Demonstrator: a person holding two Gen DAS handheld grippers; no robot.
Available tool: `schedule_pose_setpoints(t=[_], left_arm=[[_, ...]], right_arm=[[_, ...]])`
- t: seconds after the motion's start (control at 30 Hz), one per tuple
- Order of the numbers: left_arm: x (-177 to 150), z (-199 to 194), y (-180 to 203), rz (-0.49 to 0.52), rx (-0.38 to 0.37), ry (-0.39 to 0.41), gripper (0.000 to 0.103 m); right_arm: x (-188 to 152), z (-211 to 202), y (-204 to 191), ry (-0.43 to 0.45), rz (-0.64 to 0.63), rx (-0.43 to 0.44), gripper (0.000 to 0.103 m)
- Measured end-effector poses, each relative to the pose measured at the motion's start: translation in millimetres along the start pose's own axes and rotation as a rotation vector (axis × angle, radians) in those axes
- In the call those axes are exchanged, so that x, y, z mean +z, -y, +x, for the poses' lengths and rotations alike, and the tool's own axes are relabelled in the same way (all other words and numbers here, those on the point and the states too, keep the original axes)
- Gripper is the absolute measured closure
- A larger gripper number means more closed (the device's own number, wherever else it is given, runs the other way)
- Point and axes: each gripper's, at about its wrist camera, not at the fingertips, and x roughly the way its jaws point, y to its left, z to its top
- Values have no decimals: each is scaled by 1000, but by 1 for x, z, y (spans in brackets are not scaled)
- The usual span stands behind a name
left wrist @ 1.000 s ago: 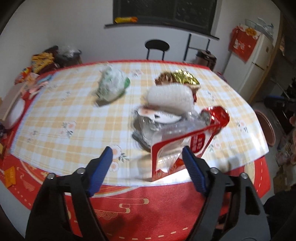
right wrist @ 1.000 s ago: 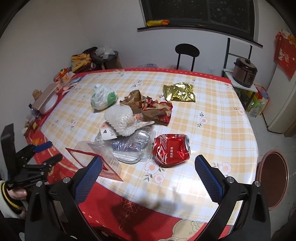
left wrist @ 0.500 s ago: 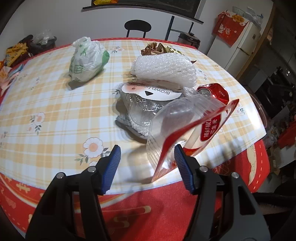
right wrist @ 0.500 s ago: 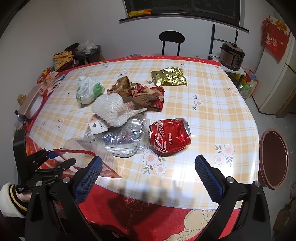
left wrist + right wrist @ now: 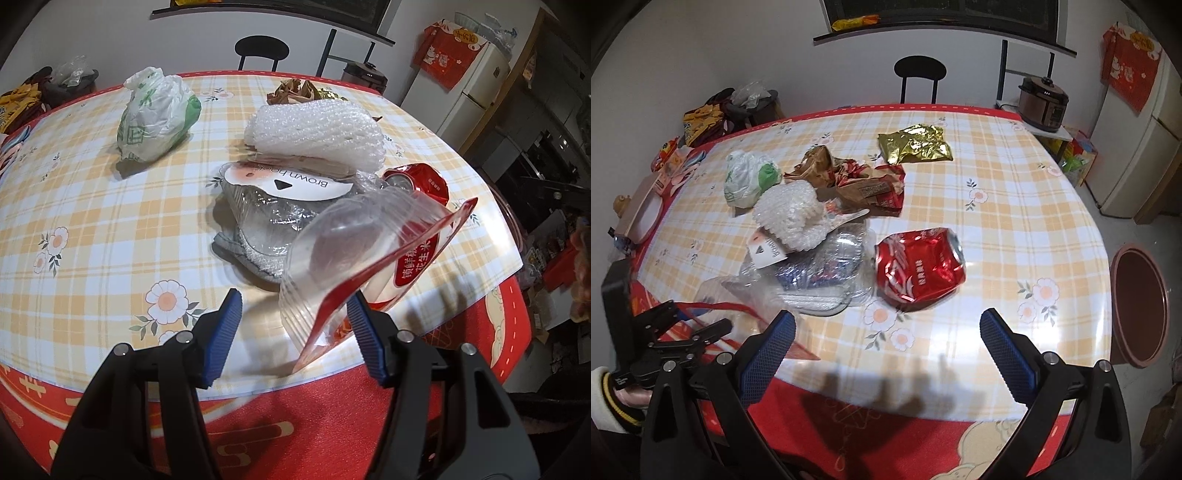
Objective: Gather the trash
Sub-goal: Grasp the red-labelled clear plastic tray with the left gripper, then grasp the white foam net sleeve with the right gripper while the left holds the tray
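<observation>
Our left gripper (image 5: 295, 325) gapes at the table's near edge, the pouch (image 5: 369, 258) against its right pad, unpinched. The pouch's length runs away toward the can (image 5: 919, 269). Our right gripper (image 5: 886, 343) hangs open and empty, nearer the can.

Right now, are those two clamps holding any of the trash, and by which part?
Neither holds anything. The left gripper is open around the near corner of the clear red-edged bag, only one pad touching. The right gripper hangs open, empty.

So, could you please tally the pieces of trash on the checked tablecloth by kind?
Plastic bags and wrappers: 4 (white and green bag, clear wrapper with white label, red-edged clear bag, gold foil packet)
Crushed cans: 1 (red can)
Foam netting: 1 (white foam net)
Crumpled paper: 1 (brown and red paper)
Total: 7
</observation>
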Motion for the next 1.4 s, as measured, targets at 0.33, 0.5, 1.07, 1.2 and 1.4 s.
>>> schedule_pose_setpoints(t=[0.33, 0.5, 1.07, 1.2, 1.4], left_arm=[[0, 5, -1, -30, -21, 0, 47], [-1, 14, -3, -53, -43, -19, 47], [1, -21, -38, -167, -17, 82, 90], [2, -42, -58, -223, 23, 122, 90], [1, -74, -92, -311, 127, 182, 90]], right_arm=[[28, 28, 9, 0, -40, -27, 4], [32, 35, 1, -14, -48, 17, 4], [56, 53, -44, 13, -169, 105, 4], [71, 72, -78, 30, -265, 132, 6], [84, 113, -111, -26, -339, 97, 14]])
